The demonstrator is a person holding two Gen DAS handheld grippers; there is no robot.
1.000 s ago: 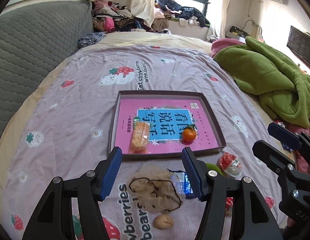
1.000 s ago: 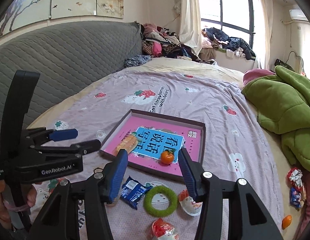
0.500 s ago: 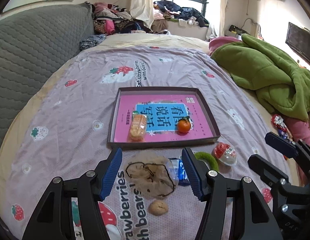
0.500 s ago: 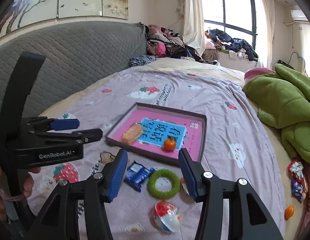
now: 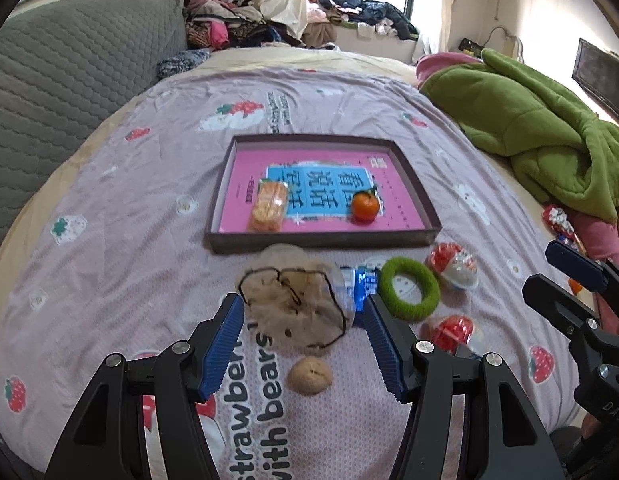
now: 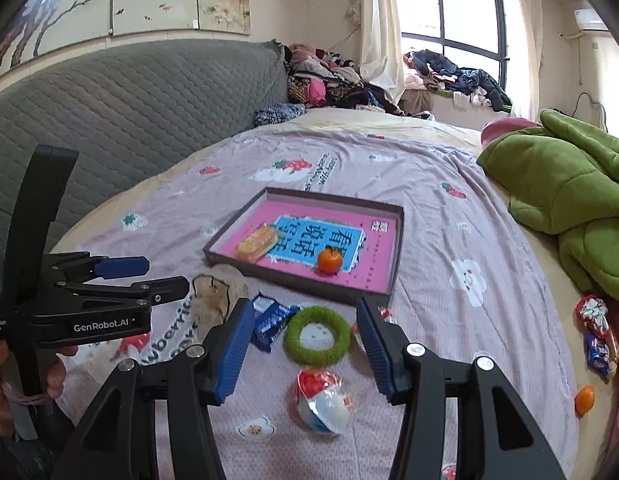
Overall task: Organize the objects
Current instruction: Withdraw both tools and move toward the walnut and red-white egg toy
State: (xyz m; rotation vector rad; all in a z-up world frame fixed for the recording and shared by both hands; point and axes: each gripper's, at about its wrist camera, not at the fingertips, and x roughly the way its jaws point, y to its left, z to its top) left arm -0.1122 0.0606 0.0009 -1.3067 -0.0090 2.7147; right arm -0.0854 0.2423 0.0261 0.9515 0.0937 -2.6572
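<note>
Bedding forms the work surface: a mauve bedspread (image 5: pixel 109 208) printed with strawberries and bears, covering a wide bed. Grey quilted headboard (image 6: pixel 121 108) runs along the left; a window (image 6: pixel 461 28) with piled clothes stands at the far end, and a green blanket (image 5: pixel 541 136) lies bunched on the right.

A shallow tray (image 5: pixel 321 240) with a pink base sits mid-bed, holding a wrapped biscuit pack (image 5: pixel 269 206) and a tangerine (image 5: pixel 364 206).

Just in front of the tray lie a beige pouch (image 5: pixel 297 308), a blue packet (image 6: pixel 271 318), a green ring (image 6: pixel 316 334) and two red-and-white wrapped snacks (image 6: pixel 323 400).

Left gripper (image 5: pixel 301 344): jaws apart, above the pouch. Right gripper (image 6: pixel 305 344): jaws apart, above the ring.
</note>
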